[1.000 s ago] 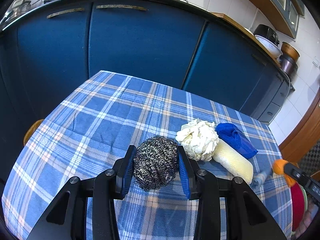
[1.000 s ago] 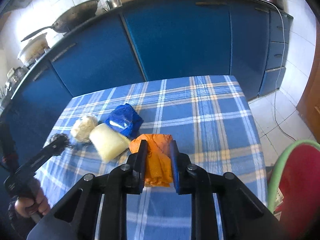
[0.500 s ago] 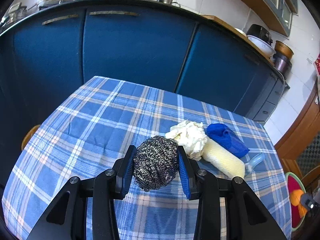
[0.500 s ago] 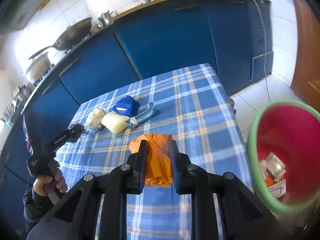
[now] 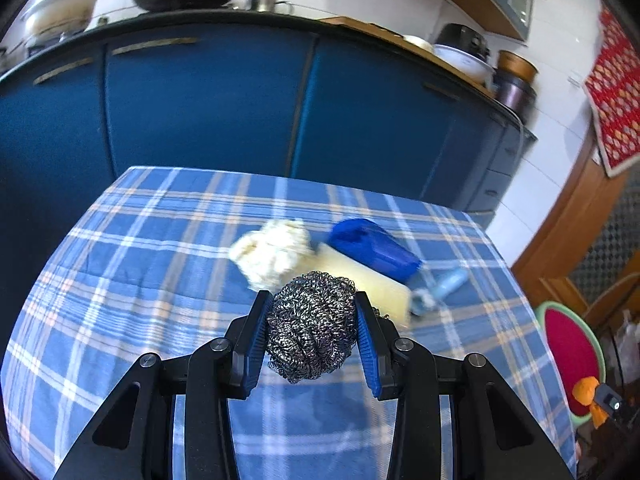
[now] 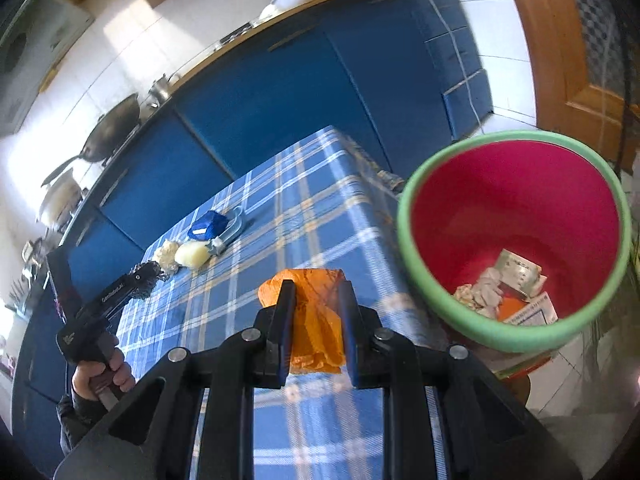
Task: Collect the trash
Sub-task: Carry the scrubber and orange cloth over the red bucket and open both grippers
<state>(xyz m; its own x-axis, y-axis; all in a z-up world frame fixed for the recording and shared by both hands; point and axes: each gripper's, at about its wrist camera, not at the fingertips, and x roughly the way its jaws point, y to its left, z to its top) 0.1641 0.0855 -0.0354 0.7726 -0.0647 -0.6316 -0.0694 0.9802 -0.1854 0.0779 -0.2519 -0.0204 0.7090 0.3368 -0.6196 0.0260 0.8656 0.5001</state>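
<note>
A crumpled orange plastic bag (image 6: pixel 316 320) is clamped in the right gripper (image 6: pixel 316 330), beside the rim of the red, green-rimmed bin (image 6: pixel 516 342). Release short of the opening could drop it on the checked blue tablecloth (image 6: pixel 304 216). A steel-wool scouring ball (image 5: pixel 312 326) is pinched in the left gripper (image 5: pixel 312 338); a loose strand could catch.

Daylight fills both views, blowing out the white wall tiles (image 6: pixel 52 128) at the right wrist view's left. Fisheye curvature bends the blue cabinets (image 5: pixel 200 100), corners go black, and motion blur smears the table (image 5: pixel 120 280) items.
</note>
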